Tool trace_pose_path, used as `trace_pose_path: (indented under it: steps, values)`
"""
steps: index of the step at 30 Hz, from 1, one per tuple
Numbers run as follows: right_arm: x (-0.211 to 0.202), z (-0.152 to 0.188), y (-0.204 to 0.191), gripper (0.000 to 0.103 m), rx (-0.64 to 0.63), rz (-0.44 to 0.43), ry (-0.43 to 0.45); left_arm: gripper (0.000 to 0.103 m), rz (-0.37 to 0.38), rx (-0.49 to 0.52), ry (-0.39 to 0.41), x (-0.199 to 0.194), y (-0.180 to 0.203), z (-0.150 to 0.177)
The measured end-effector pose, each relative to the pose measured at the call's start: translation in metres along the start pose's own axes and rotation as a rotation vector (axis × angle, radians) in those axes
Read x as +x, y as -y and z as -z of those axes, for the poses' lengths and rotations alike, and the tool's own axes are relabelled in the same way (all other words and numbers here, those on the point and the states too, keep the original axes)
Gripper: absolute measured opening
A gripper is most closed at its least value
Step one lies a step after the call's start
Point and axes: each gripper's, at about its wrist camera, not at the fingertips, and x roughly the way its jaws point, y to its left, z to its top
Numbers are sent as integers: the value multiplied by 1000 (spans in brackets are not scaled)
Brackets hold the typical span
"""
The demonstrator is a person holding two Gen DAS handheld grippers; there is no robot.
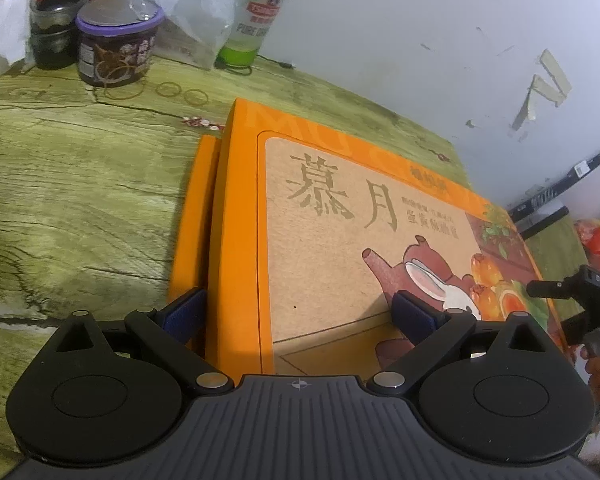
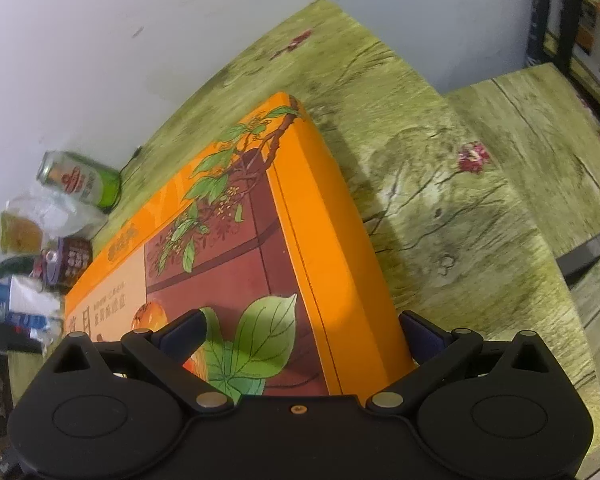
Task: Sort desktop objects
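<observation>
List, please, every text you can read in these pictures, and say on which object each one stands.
"慕月": large characters on the orange gift box.
"PURE": on the green can; its red brand band is blurred.
"DAS": on the right gripper, partly cut off.
Small print on the box and the purple-lidded jar: unreadable.

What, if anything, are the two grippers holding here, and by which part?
Nothing is clamped. The left gripper and right gripper stand open, each straddling an opposite side edge of the orange gift box lid, fingers not closed on it.
</observation>
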Motion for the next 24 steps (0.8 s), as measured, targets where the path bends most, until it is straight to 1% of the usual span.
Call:
trace_pose_path:
  steps: [6,13,24]
  values:
    - [-2,-7,-4,103,-10,28,7,98,11,-4,10,3,1,-2]
    - [0,-14,-14,103,-35,19,7,98,5,-23,15,0,-3,-4]
    - [6,-14,-20,103,-49,20,-6,98,-5,-34,21,-5,-6,-2]
